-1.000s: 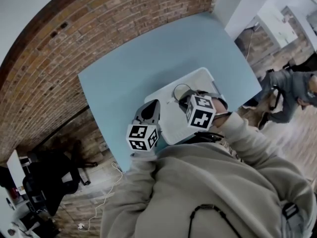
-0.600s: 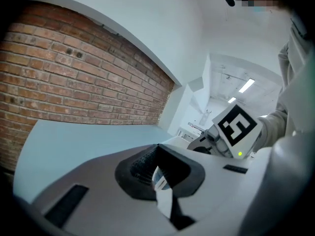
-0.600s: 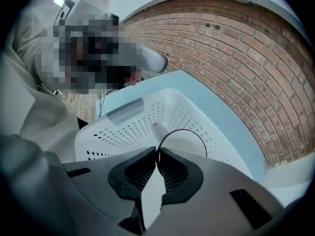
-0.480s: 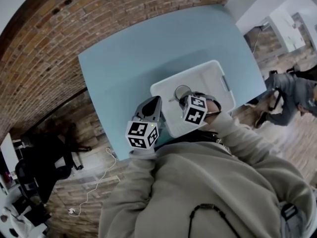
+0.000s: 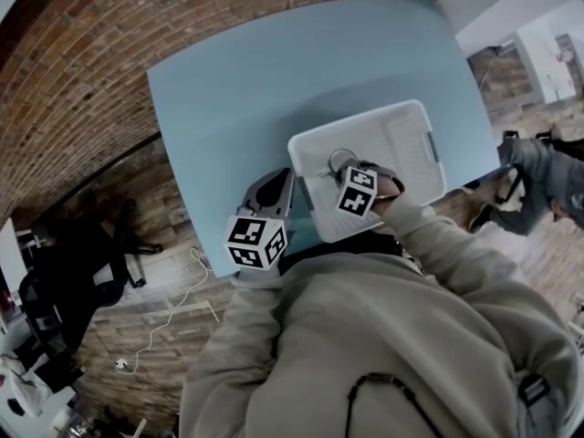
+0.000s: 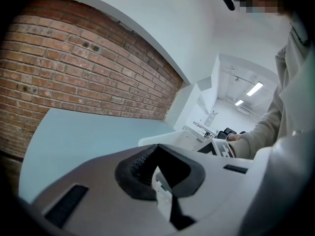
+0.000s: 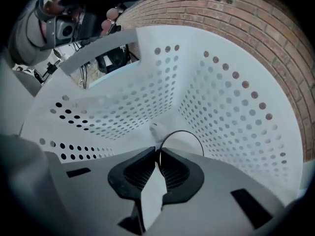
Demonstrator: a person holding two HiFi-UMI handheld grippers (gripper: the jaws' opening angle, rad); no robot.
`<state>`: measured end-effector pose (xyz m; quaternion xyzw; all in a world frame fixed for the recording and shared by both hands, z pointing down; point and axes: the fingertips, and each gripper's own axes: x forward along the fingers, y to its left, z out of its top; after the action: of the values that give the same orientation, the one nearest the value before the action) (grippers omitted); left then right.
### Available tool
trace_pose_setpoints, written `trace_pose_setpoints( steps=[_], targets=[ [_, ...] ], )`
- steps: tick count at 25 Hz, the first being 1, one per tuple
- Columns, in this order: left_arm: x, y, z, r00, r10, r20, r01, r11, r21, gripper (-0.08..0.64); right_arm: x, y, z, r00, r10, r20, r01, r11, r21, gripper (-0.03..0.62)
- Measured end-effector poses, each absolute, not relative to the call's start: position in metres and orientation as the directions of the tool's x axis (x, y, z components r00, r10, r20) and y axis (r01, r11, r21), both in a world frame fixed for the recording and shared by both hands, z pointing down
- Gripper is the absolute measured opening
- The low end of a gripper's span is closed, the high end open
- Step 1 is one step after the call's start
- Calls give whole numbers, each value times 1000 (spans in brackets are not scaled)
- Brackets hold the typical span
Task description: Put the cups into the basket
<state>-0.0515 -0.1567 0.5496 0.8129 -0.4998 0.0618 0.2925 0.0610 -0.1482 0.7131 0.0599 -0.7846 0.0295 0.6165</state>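
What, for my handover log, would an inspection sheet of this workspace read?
Surface: light-blue table, holding only the basket.
Job's things: white perforated basket on the table; clear cup inside it.
Clutter: nothing seen.
Tools: right tool shut on the cup's rim; left tool shut, empty, left of the basket.
Cables: white cable on the floor.
Surroundings: brick wall, black chair, another person at right.
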Motion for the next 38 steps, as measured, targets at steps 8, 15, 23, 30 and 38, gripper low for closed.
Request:
trace_pose_setpoints(
  steps=[8, 15, 23, 30, 38],
  targets=[
    [-51, -156, 550, 489, -779, 392, -851, -329, 409, -3, 64, -129, 728, -191, -23, 981, -84, 996, 7, 128],
    [-48, -159, 545, 494, -780, 385, -849, -336, 408, -3, 63, -125, 725, -190, 7, 982, -88, 996, -24, 178],
    [-50, -163, 542, 492, -784, 379, -850, -339, 403, -3, 60, -124, 716, -199, 20, 980, -84, 996, -38, 179],
    [-38, -179, 521, 520, -776, 356, -840, -390, 377, -3, 52, -137, 680, -283, -46, 958, -138, 990, 7, 178],
    [-25, -199, 494, 568, -754, 331, -817, -466, 339, -3, 39, -186, 583, -588, -220, 778, -296, 954, 46, 58]
  ],
)
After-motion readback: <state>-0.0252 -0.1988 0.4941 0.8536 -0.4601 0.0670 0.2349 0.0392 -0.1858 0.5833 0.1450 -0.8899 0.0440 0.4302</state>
